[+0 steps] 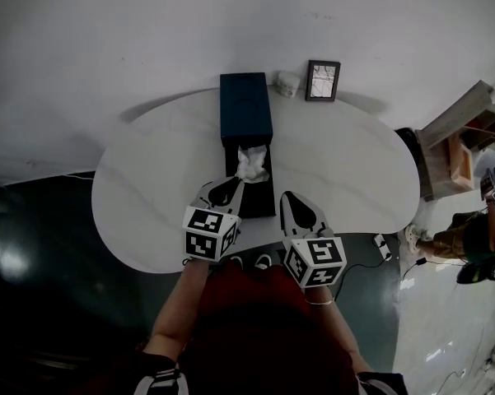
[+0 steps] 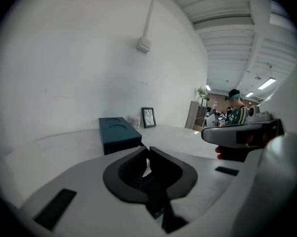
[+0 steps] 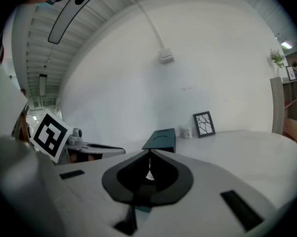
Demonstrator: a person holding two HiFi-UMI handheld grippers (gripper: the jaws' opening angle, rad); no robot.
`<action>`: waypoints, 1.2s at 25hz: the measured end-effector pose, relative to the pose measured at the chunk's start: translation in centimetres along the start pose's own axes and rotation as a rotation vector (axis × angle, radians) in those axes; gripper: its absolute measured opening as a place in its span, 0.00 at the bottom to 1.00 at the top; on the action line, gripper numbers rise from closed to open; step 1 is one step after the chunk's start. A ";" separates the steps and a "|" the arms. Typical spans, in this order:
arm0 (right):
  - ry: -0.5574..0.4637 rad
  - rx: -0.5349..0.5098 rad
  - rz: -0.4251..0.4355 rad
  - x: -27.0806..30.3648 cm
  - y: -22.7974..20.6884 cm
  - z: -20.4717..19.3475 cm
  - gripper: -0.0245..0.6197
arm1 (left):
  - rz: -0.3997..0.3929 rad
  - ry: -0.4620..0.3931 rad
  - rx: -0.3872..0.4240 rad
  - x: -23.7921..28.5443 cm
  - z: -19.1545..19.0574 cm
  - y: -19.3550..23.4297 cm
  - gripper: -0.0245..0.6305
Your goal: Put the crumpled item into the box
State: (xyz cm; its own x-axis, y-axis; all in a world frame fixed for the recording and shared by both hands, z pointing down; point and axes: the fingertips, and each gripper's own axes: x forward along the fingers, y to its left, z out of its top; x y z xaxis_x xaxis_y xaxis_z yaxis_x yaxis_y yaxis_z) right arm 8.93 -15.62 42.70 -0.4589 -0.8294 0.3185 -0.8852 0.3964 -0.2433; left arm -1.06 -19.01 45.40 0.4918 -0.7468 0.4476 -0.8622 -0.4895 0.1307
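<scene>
A white crumpled item [image 1: 253,164] lies in the open black half of a dark teal box [image 1: 245,105] at the middle of the round white table [image 1: 148,196]. My left gripper [image 1: 237,183] points at the near left side of the item, close to it. In the left gripper view the left gripper [image 2: 147,151] has its jaw tips together with nothing showing between them, and the box [image 2: 118,132] lies just ahead. My right gripper [image 1: 287,196] hovers right of the box. The right gripper [image 3: 149,153] is shut and empty, the box [image 3: 160,139] beyond it.
A small framed picture [image 1: 322,81] and a little white cup [image 1: 287,81] stand at the table's far edge by the wall. A wooden shelf [image 1: 457,151] and a person [image 1: 478,237] are off to the right. A cable lies on the floor at the near right.
</scene>
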 end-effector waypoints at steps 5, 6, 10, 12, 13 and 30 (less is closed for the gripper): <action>-0.018 -0.006 0.016 0.1 1.5 0.4 0.06 | 0.000 -0.039 -0.028 -1.6 0.1 0.7 0.07; -0.022 -0.007 0.020 0.1 1.7 0.4 0.06 | 0.004 -0.049 -0.028 -2.0 0.1 0.8 0.07; -0.043 -0.021 0.034 -0.4 2.5 0.7 0.06 | 0.006 -0.083 -0.035 -2.9 0.4 0.8 0.07; -0.049 -0.035 0.037 -0.7 2.9 0.8 0.06 | 0.002 -0.094 -0.040 -3.4 0.4 0.6 0.07; -0.053 -0.041 0.038 -0.9 3.1 0.8 0.06 | 0.000 -0.099 -0.043 -3.6 0.4 0.5 0.07; -0.080 -0.080 0.070 -2.2 6.0 0.7 0.06 | 0.015 -0.158 -0.057 -7.2 0.1 0.6 0.07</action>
State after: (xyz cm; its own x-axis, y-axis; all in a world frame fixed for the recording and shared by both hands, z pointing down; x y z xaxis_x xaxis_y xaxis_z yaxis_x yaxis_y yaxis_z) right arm 4.63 -11.68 39.89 -0.5151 -0.8260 0.2288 -0.8559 0.4818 -0.1877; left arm -5.10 -13.95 42.11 0.4877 -0.8177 0.3058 -0.8730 -0.4546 0.1766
